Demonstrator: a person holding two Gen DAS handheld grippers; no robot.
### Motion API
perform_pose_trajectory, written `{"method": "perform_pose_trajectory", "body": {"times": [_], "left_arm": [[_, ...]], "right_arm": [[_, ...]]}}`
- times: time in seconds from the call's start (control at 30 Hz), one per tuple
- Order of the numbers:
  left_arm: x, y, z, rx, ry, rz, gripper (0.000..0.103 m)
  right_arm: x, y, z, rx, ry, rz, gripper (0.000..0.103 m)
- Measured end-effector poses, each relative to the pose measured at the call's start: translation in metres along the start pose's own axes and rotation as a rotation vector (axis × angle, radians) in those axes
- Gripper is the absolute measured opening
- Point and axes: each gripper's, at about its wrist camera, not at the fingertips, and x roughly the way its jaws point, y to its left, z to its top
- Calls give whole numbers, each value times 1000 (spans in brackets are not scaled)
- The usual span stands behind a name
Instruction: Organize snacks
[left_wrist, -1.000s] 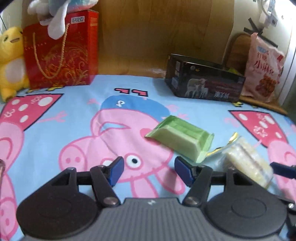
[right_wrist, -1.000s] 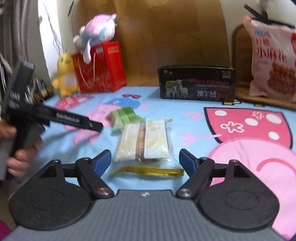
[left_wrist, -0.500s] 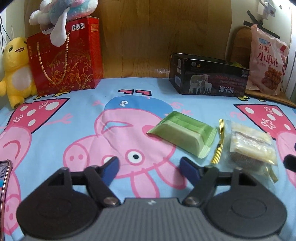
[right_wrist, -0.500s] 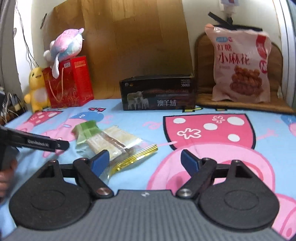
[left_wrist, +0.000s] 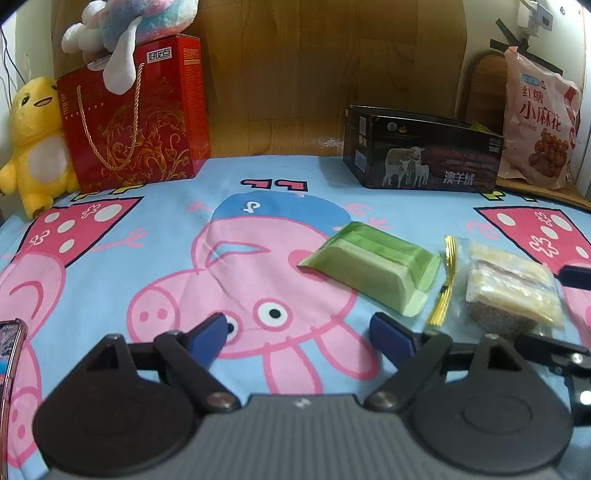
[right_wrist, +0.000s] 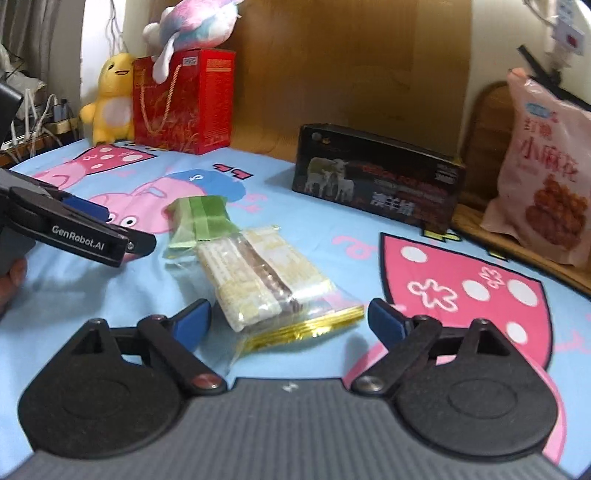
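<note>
While both jaws are opening with nothing held, the right gripper (right_wrist: 290, 319) faces the clear-wrapped snack (right_wrist: 264, 278) lying on the bed sheet (right_wrist: 369, 229), touching the green packet (right_wrist: 199, 218). Closing on loose film could let it slip, or drag the packet along. The left gripper (left_wrist: 297, 334) hangs empty over the sheet.

Cartoon-pig sheet (left_wrist: 110, 266), blue w/ pink, covers the surface under and ahead of the fingers. Wood-grain panel (left_wrist: 295, 74) stands far beyond the fingertips. White wall (right_wrist: 491, 44) far right w/ a socket (right_wrist: 569, 35) and black tape strips. Grey curtain (right_wrist: 33, 40) and cables far left in right-wrist view. Light dim, warm.
</note>
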Motion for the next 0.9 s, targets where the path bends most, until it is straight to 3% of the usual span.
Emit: {"method": "perform_pose_trajectory", "body": {"times": [0.07,0.1,0.13,0.23,0.9], "left_arm": [[0,0,0,0,-2,0,89],[0,1,0,0,-2,-1,89],[1,1,0,1,-3,-1,89],[2,1,-1,2,-7,0,91],[2,2,-2,-5,-18,10,95]], "right_arm": [[2,-6,0,33,10,45,81],[2,-10,-1,55,11,78,65],[1,-11,-1,70,4,75,57],[-4,-12,-3,94,-5,86,48],[-13,-13,-11,137,-25,72,47]]}}
